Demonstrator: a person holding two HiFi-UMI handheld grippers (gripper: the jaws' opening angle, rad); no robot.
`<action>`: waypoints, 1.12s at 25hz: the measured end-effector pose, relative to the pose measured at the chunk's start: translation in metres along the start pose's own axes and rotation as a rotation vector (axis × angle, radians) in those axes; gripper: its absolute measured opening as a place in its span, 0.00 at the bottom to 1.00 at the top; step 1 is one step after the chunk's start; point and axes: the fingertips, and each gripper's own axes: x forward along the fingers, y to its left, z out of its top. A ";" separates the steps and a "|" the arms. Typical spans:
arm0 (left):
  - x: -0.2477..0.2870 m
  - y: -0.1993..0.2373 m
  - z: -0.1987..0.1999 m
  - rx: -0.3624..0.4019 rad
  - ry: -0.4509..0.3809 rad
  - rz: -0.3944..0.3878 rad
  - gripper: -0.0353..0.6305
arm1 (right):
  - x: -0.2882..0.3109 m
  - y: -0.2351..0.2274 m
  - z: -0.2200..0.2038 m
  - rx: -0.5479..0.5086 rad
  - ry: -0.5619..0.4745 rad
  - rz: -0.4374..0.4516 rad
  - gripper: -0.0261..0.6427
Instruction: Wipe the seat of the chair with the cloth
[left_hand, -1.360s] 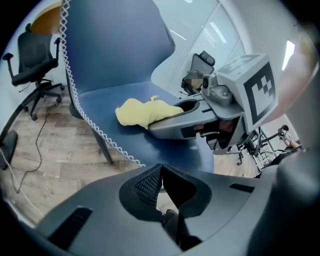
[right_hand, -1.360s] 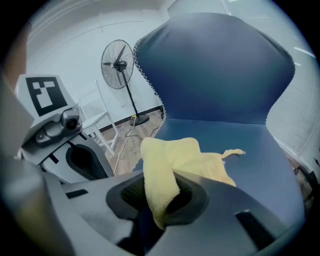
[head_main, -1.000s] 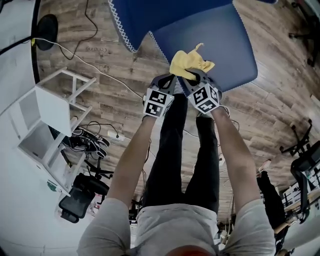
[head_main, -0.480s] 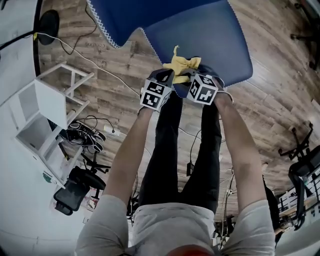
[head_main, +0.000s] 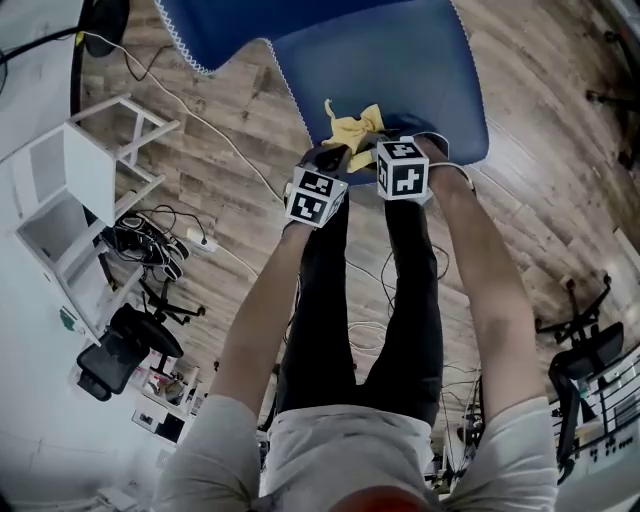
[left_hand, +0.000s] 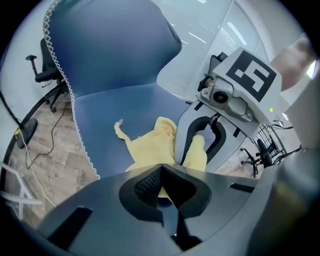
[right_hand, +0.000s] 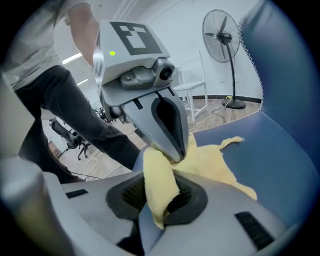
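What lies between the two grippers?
The yellow cloth, pinched by the left gripper and the right gripper, on the blue chair seat. All three views show it.

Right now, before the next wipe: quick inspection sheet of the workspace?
Surface: blue chair seat, bare apart from the cloth.
Job's things: yellow cloth, bunched near the seat's front edge.
Clutter: nothing seen on the seat.
Grippers: left gripper and right gripper both have fingers shut on the cloth.
Cables: white cable and power strip on the wood floor, left of the chair.
Surroundings: white shelf unit, black office chair, standing fan.
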 end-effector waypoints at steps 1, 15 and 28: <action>0.004 -0.005 0.002 -0.006 -0.004 0.008 0.09 | -0.003 0.001 -0.006 -0.021 0.010 0.007 0.15; 0.063 -0.063 0.075 -0.032 -0.049 -0.022 0.09 | -0.077 -0.013 -0.091 -0.048 0.054 -0.013 0.15; 0.114 -0.140 0.127 0.104 -0.040 -0.120 0.09 | -0.134 0.001 -0.167 0.278 -0.048 -0.227 0.15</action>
